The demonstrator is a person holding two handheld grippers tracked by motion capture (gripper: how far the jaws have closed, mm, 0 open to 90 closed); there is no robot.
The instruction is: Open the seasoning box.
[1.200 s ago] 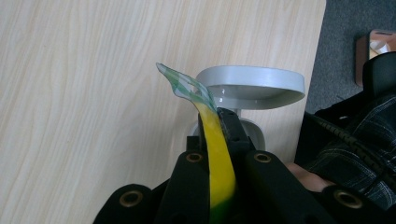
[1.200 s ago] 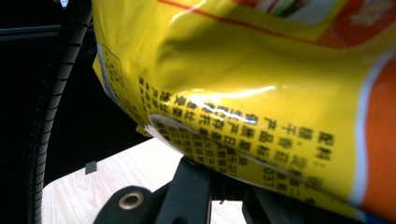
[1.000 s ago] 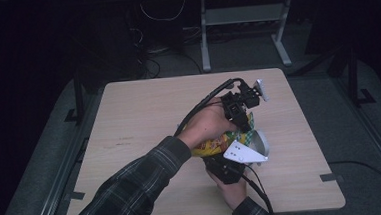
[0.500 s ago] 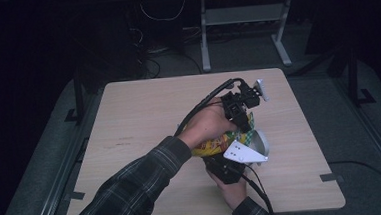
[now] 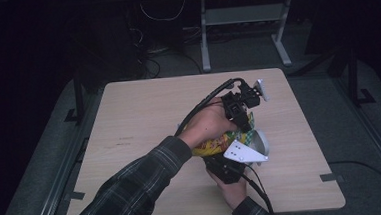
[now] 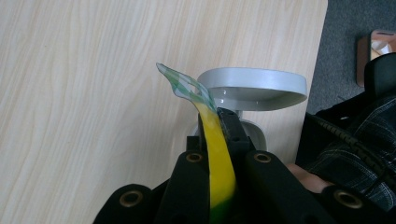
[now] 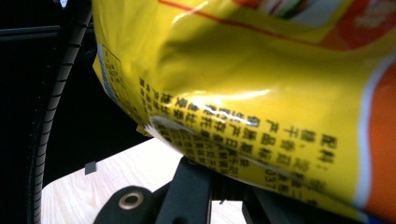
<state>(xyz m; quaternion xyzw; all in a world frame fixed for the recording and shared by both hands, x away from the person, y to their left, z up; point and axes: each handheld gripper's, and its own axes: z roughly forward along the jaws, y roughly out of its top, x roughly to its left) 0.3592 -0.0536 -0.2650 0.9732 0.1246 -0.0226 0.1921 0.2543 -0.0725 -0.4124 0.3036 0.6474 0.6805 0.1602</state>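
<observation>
The yellow snack bag (image 5: 219,142) is held above the bench (image 5: 143,110) between both tongs, its top edge pinched by the left tongs (image 6: 219,122) at the far end, the right tongs (image 5: 227,166) clamped on its near end, beside a grey bowl (image 6: 254,88).

— Is any writing to be read on the things on the table?

— Printing is seen on the yellow snack bag (image 7: 261,93). In the right gripper view, rows of small black Chinese characters are printed on its yellow face, upside down to the camera. The heading 配料 can be made out at the right end of the rows, and the digits 037 lower down.

— Can a brand be read?

— No brand name can be read. Part of a barcode is seen at the bag's left edge, its digits too small to tell. Nothing is legible on the bag in the high view (image 5: 216,145).
</observation>
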